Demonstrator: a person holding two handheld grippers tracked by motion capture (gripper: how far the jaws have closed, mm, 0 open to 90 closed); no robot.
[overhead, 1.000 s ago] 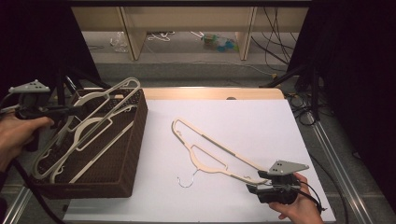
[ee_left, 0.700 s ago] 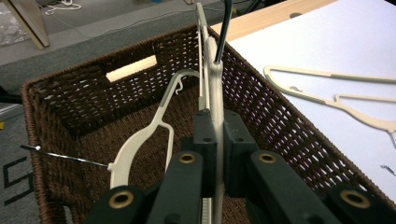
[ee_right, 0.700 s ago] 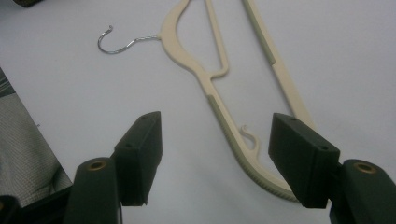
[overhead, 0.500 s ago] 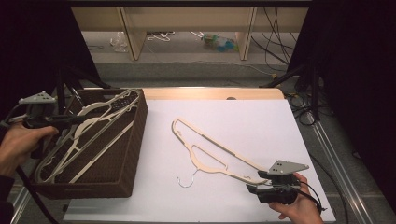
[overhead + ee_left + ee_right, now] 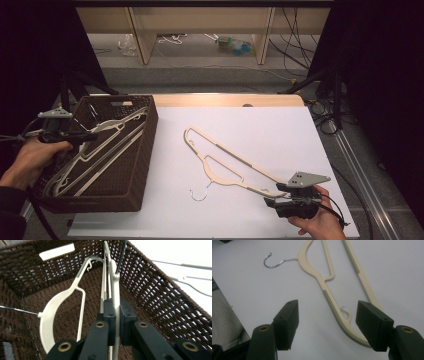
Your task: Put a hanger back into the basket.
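Note:
A brown wicker basket (image 5: 145, 150) stands at the table's left and holds several cream plastic hangers (image 5: 85, 167). My left gripper (image 5: 92, 136) is over the basket, shut on the edge of one cream hanger (image 5: 112, 127). The left gripper view shows that hanger (image 5: 113, 272) pinched between the pads of the left gripper (image 5: 115, 302), with another hanger (image 5: 53, 310) lying inside the basket (image 5: 160, 297). A further cream hanger (image 5: 225, 160) with a metal hook (image 5: 200, 192) lies flat on the white table. My right gripper (image 5: 280, 192) stands open at its near end. In the right gripper view that hanger (image 5: 312, 270) runs between the spread pads of the right gripper (image 5: 327, 303), untouched.
The white table top (image 5: 280, 130) has free room at its far and right sides. A wooden strip (image 5: 225, 100) borders its far edge. Dark stands and cables (image 5: 330, 100) lie off the right side, and a shelf unit (image 5: 200, 30) is behind.
My left gripper has sunk lower with its hanger, down into the basket. The right gripper and the hanger on the table have stayed put.

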